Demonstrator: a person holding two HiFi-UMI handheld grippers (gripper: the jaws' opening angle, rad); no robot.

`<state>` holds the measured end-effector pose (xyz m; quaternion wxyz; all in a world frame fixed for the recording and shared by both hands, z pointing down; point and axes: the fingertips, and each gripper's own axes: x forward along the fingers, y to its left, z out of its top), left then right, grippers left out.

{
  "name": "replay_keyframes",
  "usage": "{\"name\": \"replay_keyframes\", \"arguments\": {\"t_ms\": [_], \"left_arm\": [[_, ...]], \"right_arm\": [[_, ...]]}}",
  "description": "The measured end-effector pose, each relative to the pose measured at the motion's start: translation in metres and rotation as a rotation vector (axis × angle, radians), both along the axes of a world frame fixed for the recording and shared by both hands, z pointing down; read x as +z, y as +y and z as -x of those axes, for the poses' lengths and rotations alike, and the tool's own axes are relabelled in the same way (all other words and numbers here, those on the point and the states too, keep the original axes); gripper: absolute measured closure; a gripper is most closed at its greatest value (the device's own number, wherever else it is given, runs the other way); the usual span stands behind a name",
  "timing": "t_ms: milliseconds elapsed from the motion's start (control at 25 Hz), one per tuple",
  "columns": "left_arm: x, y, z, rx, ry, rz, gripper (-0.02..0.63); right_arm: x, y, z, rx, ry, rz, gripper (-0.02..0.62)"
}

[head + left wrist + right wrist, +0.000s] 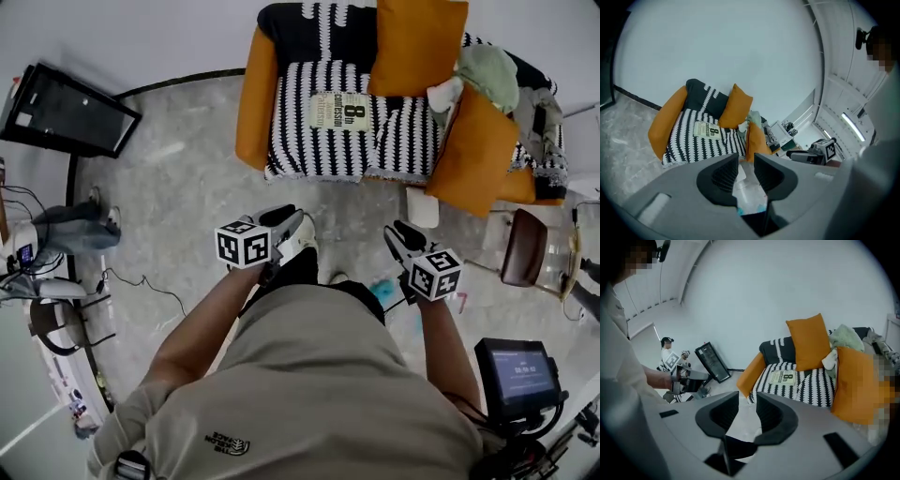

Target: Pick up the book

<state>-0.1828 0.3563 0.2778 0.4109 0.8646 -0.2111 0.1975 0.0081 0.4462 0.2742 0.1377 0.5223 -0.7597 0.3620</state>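
The book [340, 112], pale with a big "8" on its cover, lies flat on the seat of a black-and-white patterned sofa [309, 150]. It also shows in the left gripper view [707, 129] and the right gripper view [786, 378]. Both grippers are held in front of the person's body, well short of the sofa, pointing towards it and downwards. My left gripper [302, 219] [746, 164] stands open with nothing between its jaws. My right gripper [395, 231] [747, 404] is open too and holds nothing.
Orange cushions [417, 42] [473, 155] and a heap of clothes [492, 75] fill the sofa's right side. A white cup-like thing [422, 206] and a brown chair [523, 248] stand at the right. A black panel [66, 111] and cables lie at the left.
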Motion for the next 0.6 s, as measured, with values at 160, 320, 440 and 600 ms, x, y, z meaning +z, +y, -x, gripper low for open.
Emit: {"name": "replay_keyframes", "arguments": {"t_ms": [160,320,440,600], "left_arm": [[0.022,-0.062,-0.005,0.001,0.022,0.065,0.515],[0.061,-0.115,-0.020,-0.020,0.006,0.117,0.515],[0.088,-0.148,-0.034,-0.063,0.011,0.156,0.515],[0.122,-0.180,-0.045,-0.098,-0.024,0.192,0.504]], "right_arm": [[0.012,-0.069,-0.014,0.037,0.000,0.020,0.471],[0.045,-0.135,-0.040,0.097,-0.067,0.071,0.471],[0.071,-0.180,-0.058,0.088,-0.092,0.109,0.471],[0.104,-0.230,-0.077,0.076,-0.138,0.155,0.471]]}}
